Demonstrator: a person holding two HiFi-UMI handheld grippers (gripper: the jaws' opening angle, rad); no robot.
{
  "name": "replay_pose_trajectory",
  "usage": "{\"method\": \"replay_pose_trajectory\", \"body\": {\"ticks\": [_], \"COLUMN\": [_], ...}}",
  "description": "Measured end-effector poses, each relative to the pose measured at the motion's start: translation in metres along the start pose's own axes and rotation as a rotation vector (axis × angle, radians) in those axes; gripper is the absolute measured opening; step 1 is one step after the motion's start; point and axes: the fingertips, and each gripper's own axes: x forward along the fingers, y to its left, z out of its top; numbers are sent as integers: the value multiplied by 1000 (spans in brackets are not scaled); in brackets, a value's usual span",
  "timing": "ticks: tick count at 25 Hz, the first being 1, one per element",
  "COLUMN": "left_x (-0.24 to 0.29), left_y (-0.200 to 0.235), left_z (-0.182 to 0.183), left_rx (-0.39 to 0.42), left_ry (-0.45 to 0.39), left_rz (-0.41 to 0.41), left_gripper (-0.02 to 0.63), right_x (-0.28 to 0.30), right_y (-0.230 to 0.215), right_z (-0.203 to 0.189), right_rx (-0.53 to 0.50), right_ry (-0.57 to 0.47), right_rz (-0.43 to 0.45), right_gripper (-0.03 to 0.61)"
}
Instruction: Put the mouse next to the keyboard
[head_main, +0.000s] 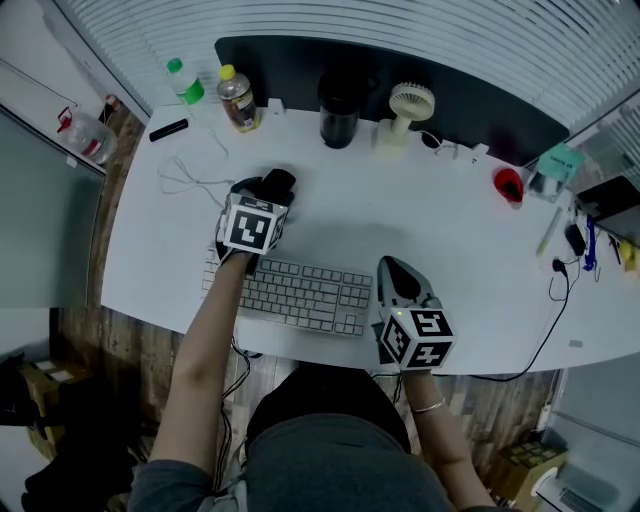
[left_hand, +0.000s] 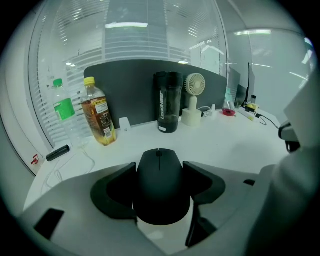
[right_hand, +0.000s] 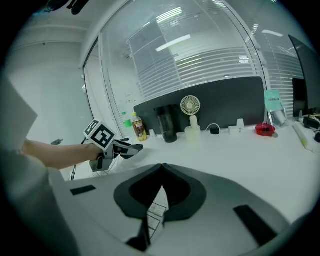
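A black mouse (left_hand: 160, 185) sits gripped between the two dark jaws of my left gripper (left_hand: 159, 167), which is shut on its sides. In the head view this gripper (head_main: 272, 188) holds the mouse (head_main: 279, 181) just behind the left end of the white keyboard (head_main: 295, 293), near the desk's front edge. My right gripper (head_main: 398, 275) hovers by the keyboard's right end. Its jaws (right_hand: 162, 167) meet at the tips with nothing between them. A few keyboard keys (right_hand: 155, 212) show below them. The left gripper (right_hand: 129, 148) is also seen from the right gripper view.
Along the dark back panel stand a green-capped bottle (head_main: 185, 82), a tea bottle (head_main: 237, 99), a black tumbler (head_main: 339, 115) and a small white fan (head_main: 405, 112). A red dish (head_main: 508, 184) and cables (head_main: 560, 290) lie at the right. A white cord (head_main: 185, 175) and a black marker (head_main: 168, 130) lie at the left.
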Motion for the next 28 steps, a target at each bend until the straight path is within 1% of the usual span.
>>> {"method": "replay_pose_trajectory", "body": {"ticks": [8, 15, 21, 28], "left_x": [-32, -63, -87, -112], "left_y": [-20, -40, -60, -80], "left_z": [-1, -10, -23, -39], "left_rx": [20, 25, 25, 54], "left_ry": [-26, -48, -57, -59], "left_rz": [-8, -20, -36, -46], "left_gripper": [299, 299, 299, 299], "right_x": [-20, -45, -72, -104], "right_y": [13, 24, 31, 38], "right_z": [-6, -16, -30, -48], "right_rx": [-7, -6, 6, 22], "right_ry": [-21, -41, -63, -77], "right_rz": [-8, -28, -55, -95], "right_gripper": [5, 5, 5, 5]}}
